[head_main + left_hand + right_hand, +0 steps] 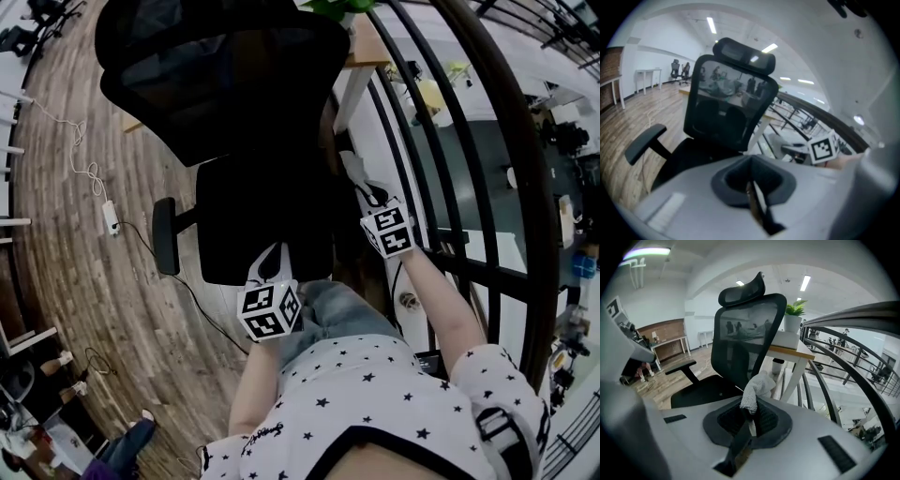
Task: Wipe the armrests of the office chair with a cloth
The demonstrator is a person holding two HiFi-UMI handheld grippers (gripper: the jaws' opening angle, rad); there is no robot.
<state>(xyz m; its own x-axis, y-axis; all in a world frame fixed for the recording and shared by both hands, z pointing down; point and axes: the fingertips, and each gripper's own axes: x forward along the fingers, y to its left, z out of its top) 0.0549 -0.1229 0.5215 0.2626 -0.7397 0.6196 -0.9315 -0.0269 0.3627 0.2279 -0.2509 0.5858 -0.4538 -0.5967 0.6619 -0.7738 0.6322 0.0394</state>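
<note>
Pinching cloth (757,389) upright between right gripper (749,414) jaws, near office chair (740,348); left gripper (751,187) clenched, empty

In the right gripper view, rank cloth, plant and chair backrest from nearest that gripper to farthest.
1. The cloth, pinched in the right gripper.
2. The backrest, straight ahead, centre.
3. The plant, beyond it, upper right.

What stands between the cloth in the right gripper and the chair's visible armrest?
Nothing visible. The right gripper is shut on the cloth; only the bare seat lies between it and the armrest.
</note>
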